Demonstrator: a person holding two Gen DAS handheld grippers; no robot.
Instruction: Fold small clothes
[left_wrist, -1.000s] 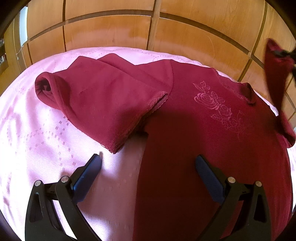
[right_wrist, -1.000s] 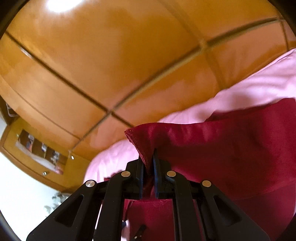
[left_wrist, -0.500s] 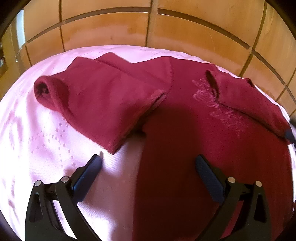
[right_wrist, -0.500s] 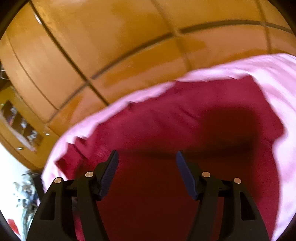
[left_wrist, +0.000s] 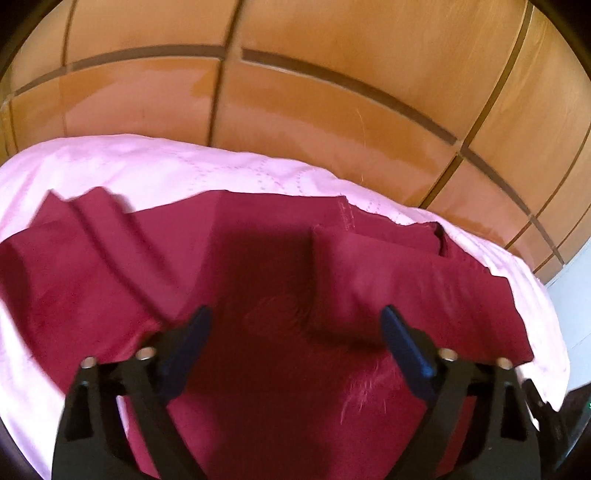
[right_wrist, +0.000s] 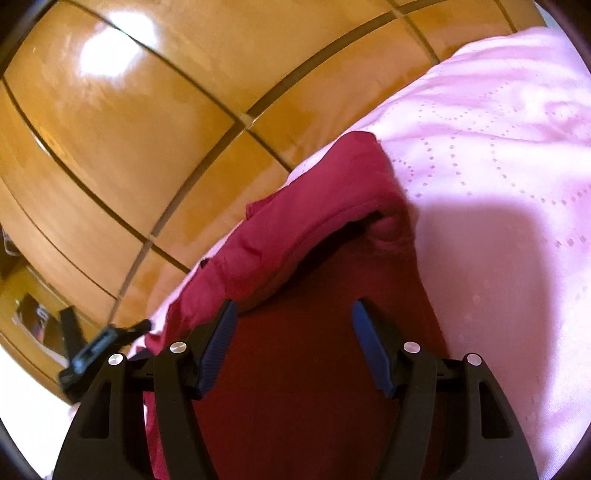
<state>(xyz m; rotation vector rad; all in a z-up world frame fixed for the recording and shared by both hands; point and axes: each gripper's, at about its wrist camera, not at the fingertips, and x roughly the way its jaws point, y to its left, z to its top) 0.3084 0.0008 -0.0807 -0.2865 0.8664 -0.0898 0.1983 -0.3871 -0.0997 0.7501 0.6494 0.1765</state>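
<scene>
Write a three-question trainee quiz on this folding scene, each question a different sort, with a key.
1. True or false: the right tool grips the dark red garment.
2. What lies under the garment? A) a pink quilted cover B) a bare wooden table C) a grey towel
3. Fill in: in the left wrist view, both sleeves are folded ____ the garment's body.

Key:
1. False; its pads stand apart, nothing pinched.
2. A, the pink cover.
3. Onto: left sleeve, right sleeve.
</scene>
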